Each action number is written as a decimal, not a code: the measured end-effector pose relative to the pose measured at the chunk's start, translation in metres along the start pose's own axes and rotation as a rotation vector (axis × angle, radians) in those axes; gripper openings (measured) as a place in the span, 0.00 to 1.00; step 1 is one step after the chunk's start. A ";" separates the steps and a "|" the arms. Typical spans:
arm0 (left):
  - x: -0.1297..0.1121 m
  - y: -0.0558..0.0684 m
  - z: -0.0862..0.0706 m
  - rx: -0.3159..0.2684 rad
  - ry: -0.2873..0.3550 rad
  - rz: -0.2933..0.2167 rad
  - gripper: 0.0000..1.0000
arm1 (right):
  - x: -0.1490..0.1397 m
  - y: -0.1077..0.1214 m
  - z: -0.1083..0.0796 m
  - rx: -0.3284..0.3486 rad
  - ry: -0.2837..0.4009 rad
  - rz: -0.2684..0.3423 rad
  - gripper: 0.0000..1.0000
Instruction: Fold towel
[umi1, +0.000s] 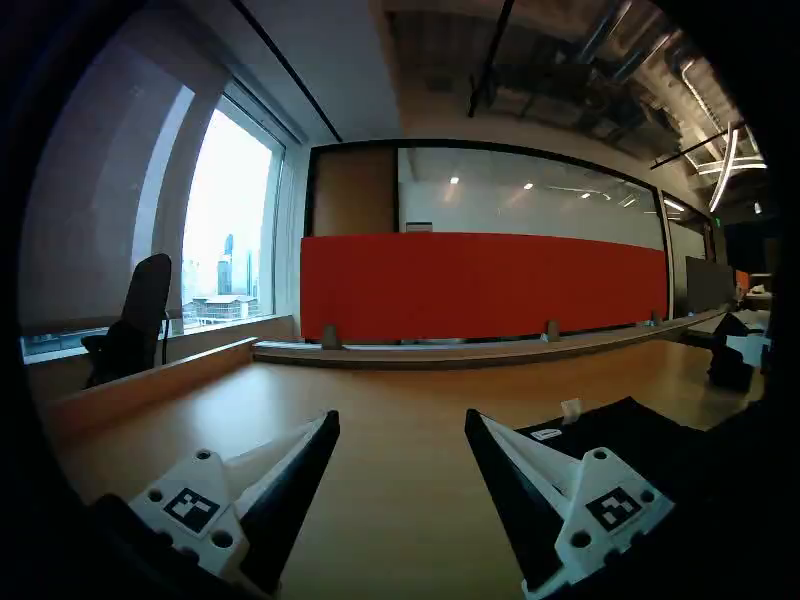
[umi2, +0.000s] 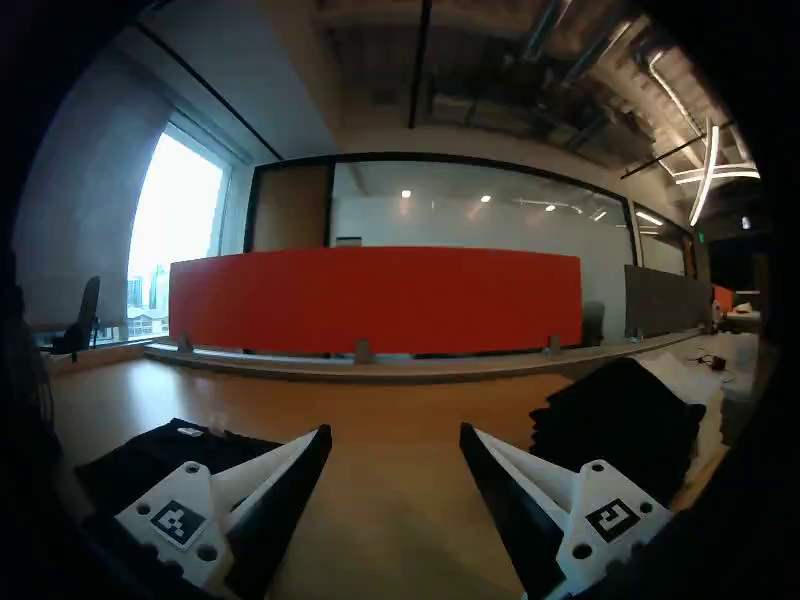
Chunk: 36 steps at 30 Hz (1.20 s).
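Observation:
A black towel (umi1: 640, 425) with a small white tag lies flat on the wooden desk (umi1: 400, 420), to the right of my left gripper (umi1: 402, 425), which is open and holds nothing. In the right gripper view the same black towel (umi2: 165, 445) lies at the lower left, partly behind one finger (umi2: 250, 490). My right gripper (umi2: 395, 435) is open over bare wood (umi2: 400, 470). A stack of folded black towels (umi2: 620, 415) rests to its right.
A red divider panel (umi1: 480, 285) runs along the desk's far edge. A black office chair (umi1: 135, 325) stands by the window at the left. White cloths (umi2: 715, 375) lie past the black stack. A dark object (umi1: 730, 365) sits at the far right.

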<state>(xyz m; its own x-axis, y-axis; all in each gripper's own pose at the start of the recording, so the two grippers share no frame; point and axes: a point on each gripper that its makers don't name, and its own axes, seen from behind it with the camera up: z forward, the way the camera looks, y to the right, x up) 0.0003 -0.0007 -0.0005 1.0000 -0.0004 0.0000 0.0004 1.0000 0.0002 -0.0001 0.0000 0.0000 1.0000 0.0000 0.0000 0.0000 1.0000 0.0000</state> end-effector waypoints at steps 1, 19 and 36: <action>0.000 0.000 0.000 0.000 0.000 0.000 0.93 | 0.000 0.000 0.000 0.000 0.000 0.000 0.99; 0.000 0.000 0.000 -0.001 -0.002 0.000 0.93 | 0.000 -0.001 0.000 -0.004 -0.001 -0.005 0.99; 0.082 -0.009 -0.007 0.015 -0.024 -0.007 0.93 | 0.084 -0.015 -0.009 -0.010 -0.029 -0.083 0.99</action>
<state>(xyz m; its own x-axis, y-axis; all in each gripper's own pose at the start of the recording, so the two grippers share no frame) 0.0819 -0.0099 -0.0079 0.9997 -0.0074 0.0236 0.0070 0.9999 0.0155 0.0840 -0.0150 -0.0086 0.9962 -0.0825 0.0292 0.0828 0.9965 -0.0091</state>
